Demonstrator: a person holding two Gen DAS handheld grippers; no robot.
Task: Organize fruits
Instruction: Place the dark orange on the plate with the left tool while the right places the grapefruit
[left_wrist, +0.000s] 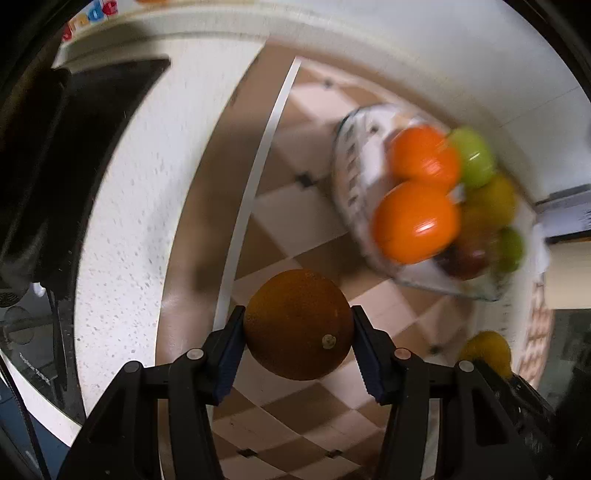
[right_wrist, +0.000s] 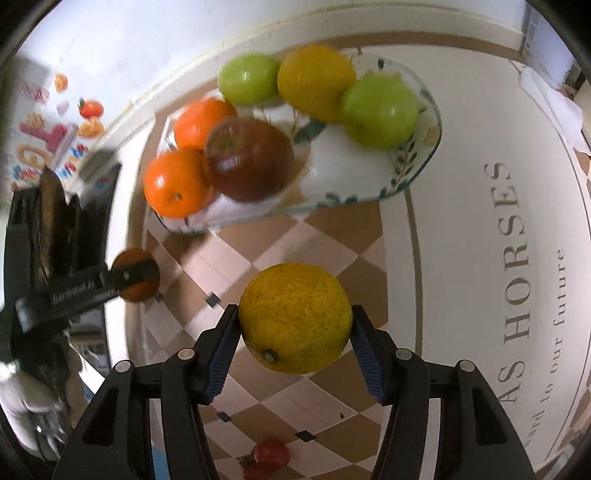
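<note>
My left gripper (left_wrist: 298, 328) is shut on a dark orange (left_wrist: 298, 326) and holds it above the checkered tablecloth. My right gripper (right_wrist: 294, 325) is shut on a yellow-orange citrus fruit (right_wrist: 294, 317), also held in the air. A glass plate (right_wrist: 421, 158) with a leaf pattern holds two bright oranges (right_wrist: 173, 182), a red apple (right_wrist: 249, 158), two green apples (right_wrist: 378, 110) and a yellow fruit (right_wrist: 314, 79). The plate shows blurred in the left wrist view (left_wrist: 351, 170). The left gripper with its orange (right_wrist: 136, 275) shows at the left of the right wrist view.
A small red fruit (right_wrist: 267, 456) lies on the checkered cloth (right_wrist: 258, 251) near the bottom. A white mat with grey lettering (right_wrist: 517, 258) lies to the right. A black appliance (left_wrist: 74, 147) stands at the left. The right gripper's fruit (left_wrist: 487, 352) shows at the lower right.
</note>
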